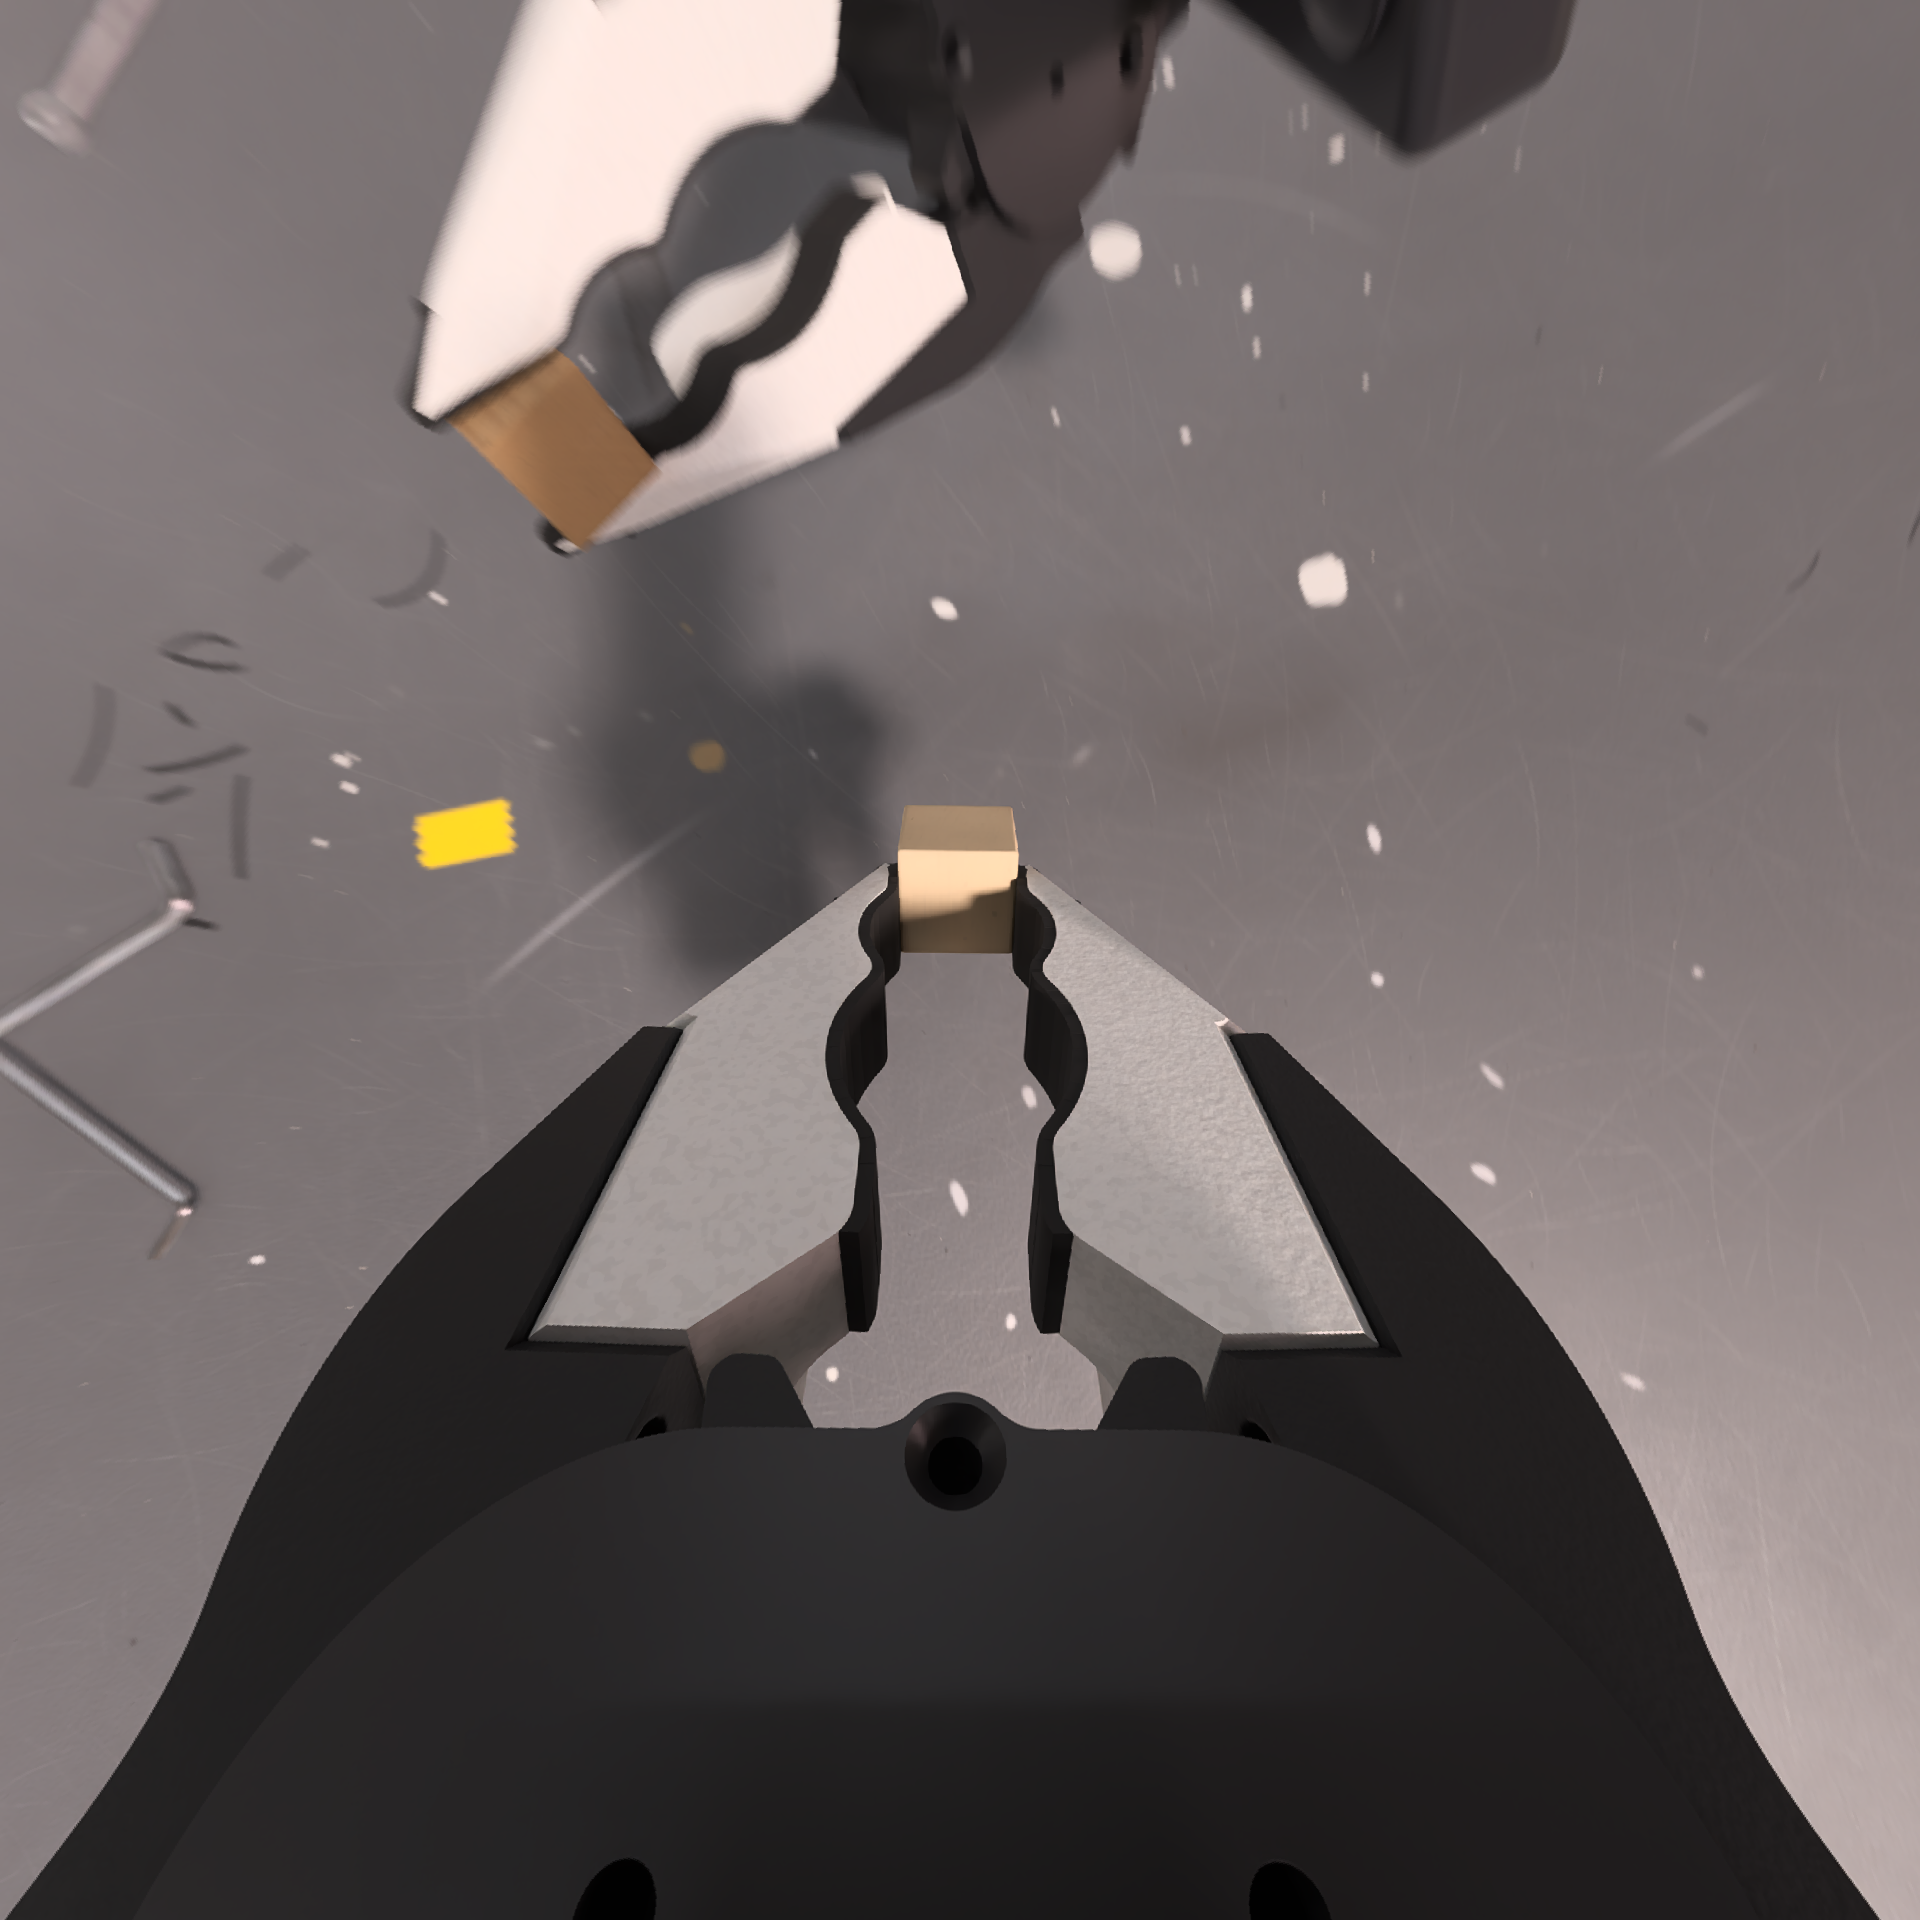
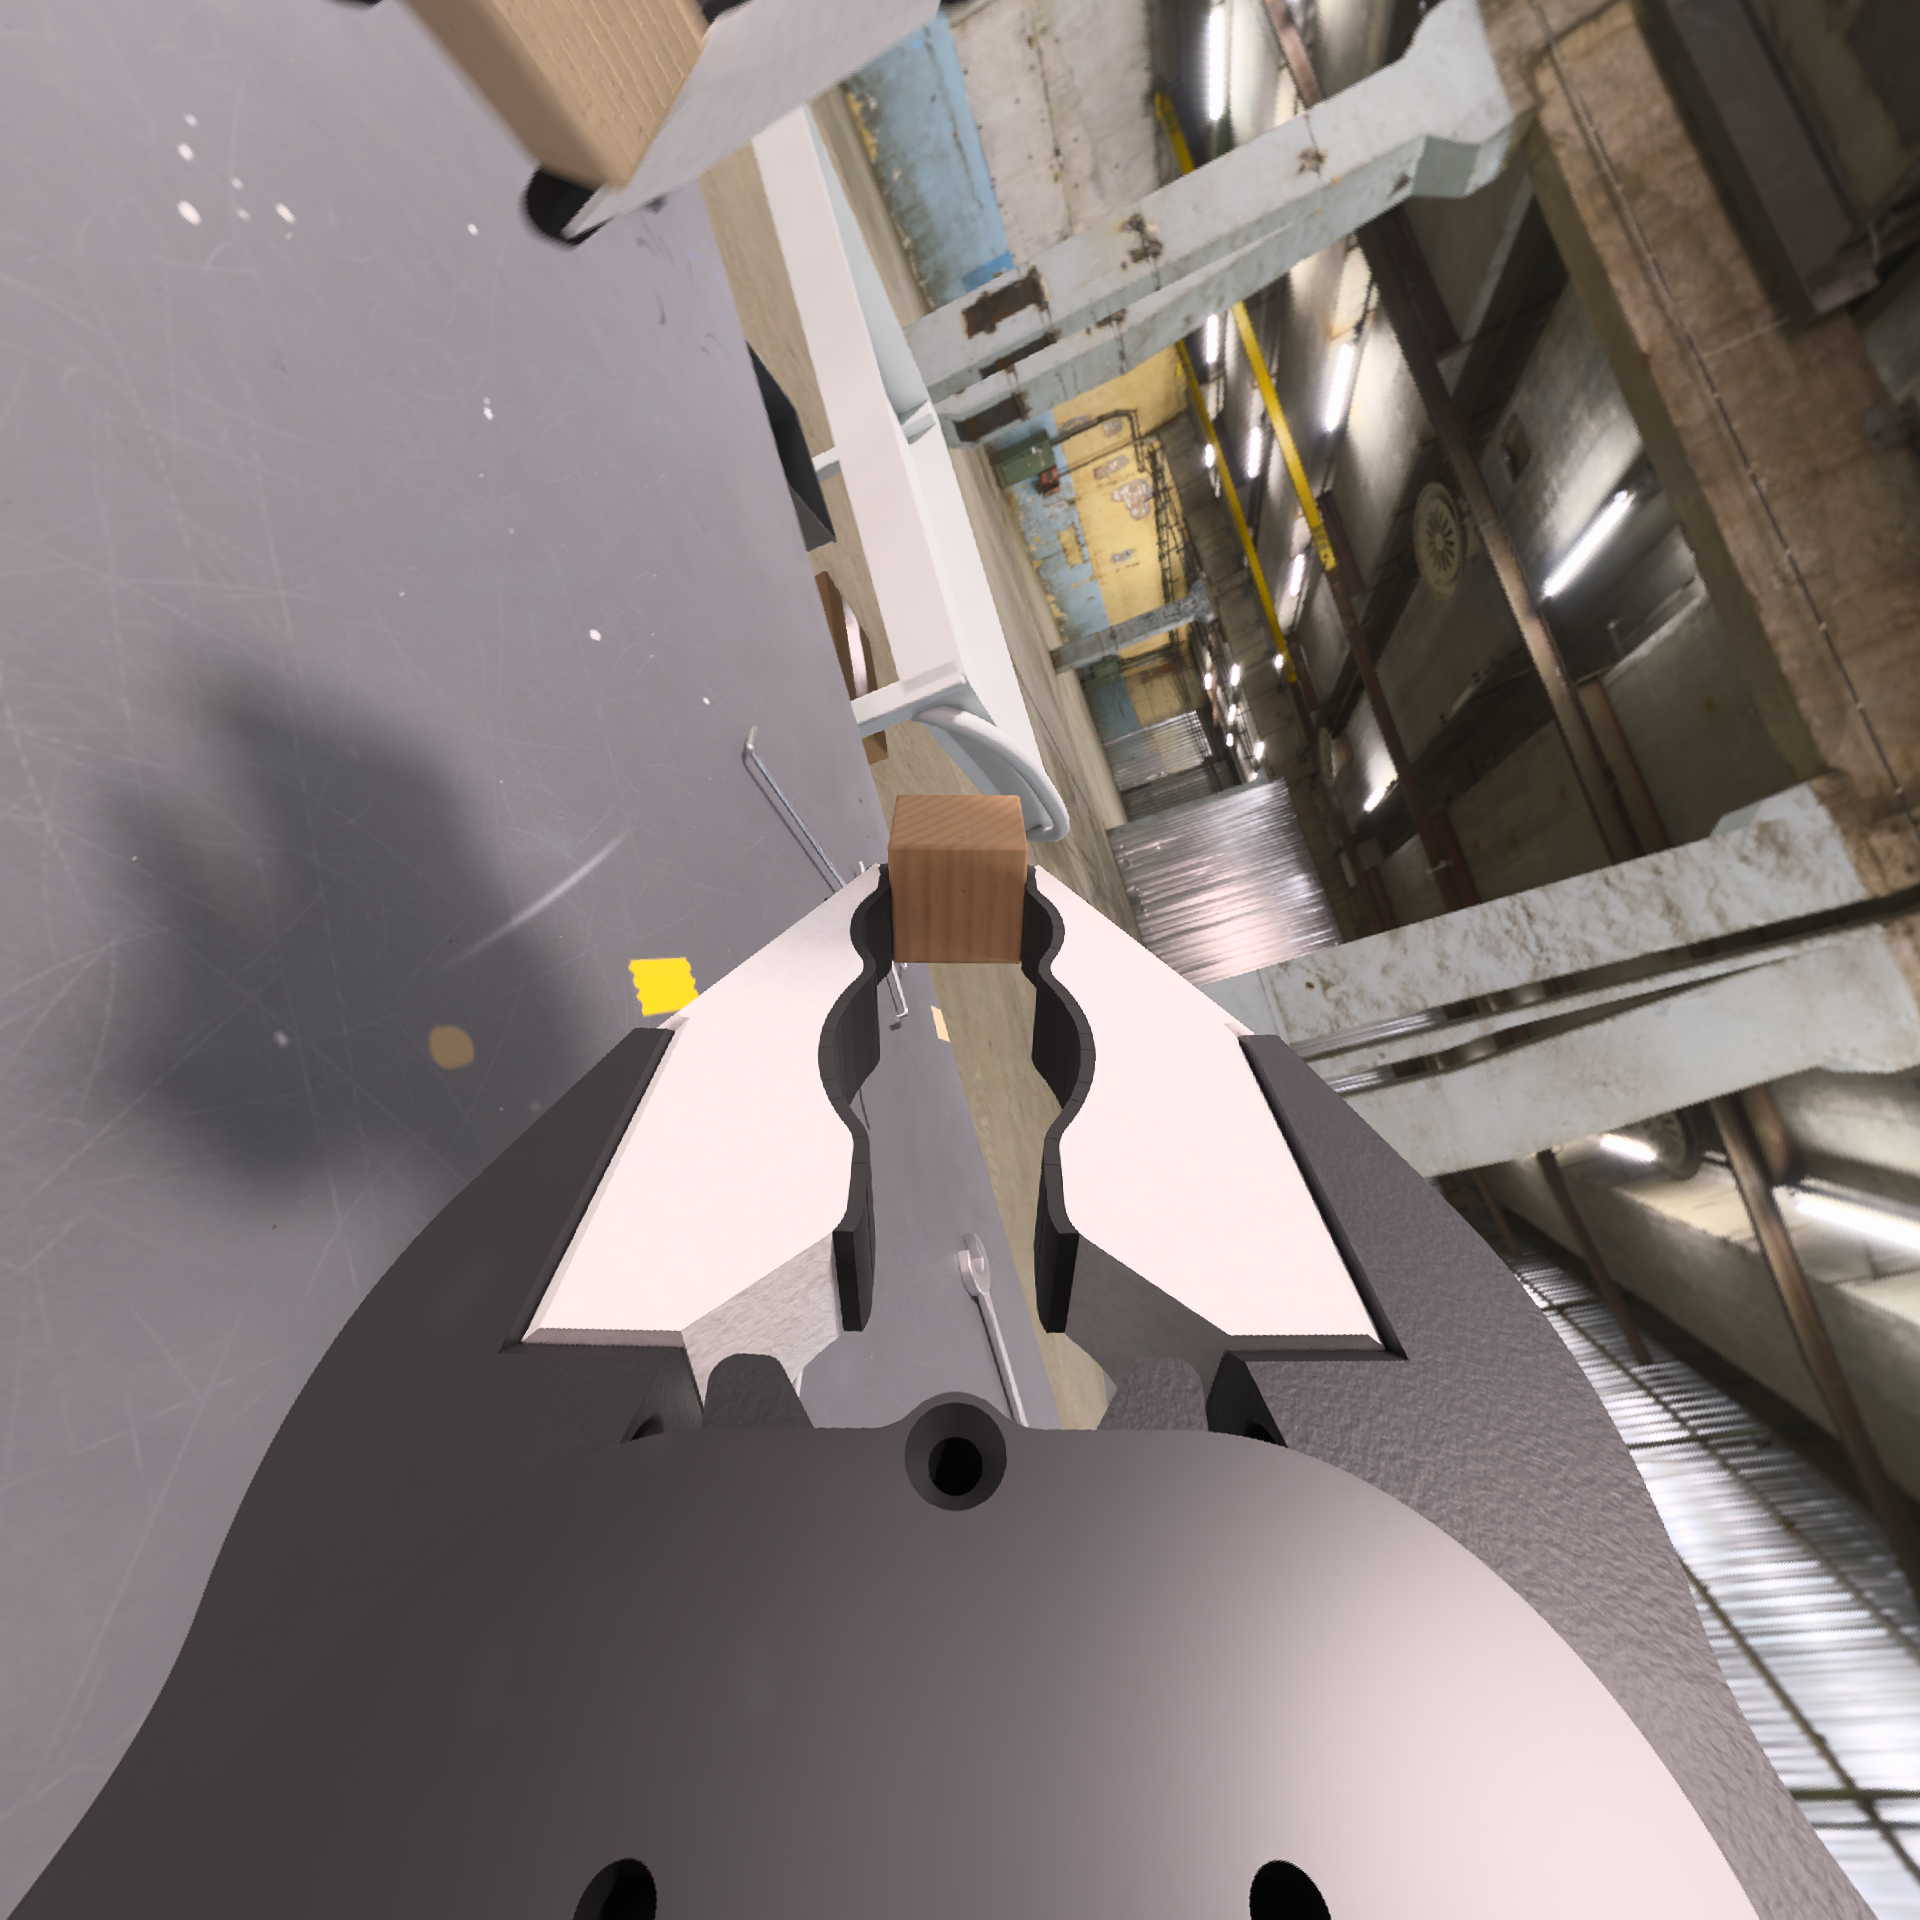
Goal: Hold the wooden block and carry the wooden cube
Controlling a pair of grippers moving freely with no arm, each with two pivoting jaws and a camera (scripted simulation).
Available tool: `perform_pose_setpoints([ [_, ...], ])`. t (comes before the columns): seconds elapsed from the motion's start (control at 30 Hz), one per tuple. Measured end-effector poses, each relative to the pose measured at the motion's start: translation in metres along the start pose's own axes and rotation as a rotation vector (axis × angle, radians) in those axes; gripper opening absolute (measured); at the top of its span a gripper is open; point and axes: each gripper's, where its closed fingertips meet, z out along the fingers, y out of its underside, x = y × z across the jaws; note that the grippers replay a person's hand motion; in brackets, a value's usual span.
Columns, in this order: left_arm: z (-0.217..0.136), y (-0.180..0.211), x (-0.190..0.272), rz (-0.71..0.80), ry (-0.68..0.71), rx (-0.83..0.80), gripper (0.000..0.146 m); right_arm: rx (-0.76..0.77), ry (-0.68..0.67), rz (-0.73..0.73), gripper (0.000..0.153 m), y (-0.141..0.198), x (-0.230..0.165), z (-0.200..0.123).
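Observation:
My left gripper (image 1: 956, 902) is shut on a small pale wooden cube (image 1: 954, 868), pinched between the fingertips above the grey table (image 1: 1351, 831). My right gripper (image 2: 956, 914) is shut on a darker brown wooden block (image 2: 956, 883), also held at the fingertips. In the left wrist view the right gripper (image 1: 540, 473) hangs at the upper left, blurred, with the brown block (image 1: 561, 447) between its tips. In the right wrist view the left gripper's fingers (image 2: 769, 94) and the pale cube (image 2: 582, 83) show at the top edge. Both pieces are off the table.
On the scratched, speckled table lie a yellow tape scrap (image 1: 464, 833), a bent hex key (image 1: 94, 997), a screw (image 1: 73, 83) and metal shavings (image 1: 197, 748). The right wrist view shows the table's edge (image 2: 831, 644), a white frame (image 2: 894, 499) and a hall beyond.

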Motion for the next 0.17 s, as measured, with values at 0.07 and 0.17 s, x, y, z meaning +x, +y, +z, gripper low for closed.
perform_pose_setpoints([
  [0.07,0.015,0.013,0.001,0.005,0.027,-0.082,0.02,-0.004,-0.013,-0.031,0.024,-0.001,-0.004,0.001],
  [0.17,0.034,0.032,-0.004,0.0,0.02,-0.2,0.02,-0.04,-0.02,-0.055,0.024,0.004,-0.006,0.002],
])
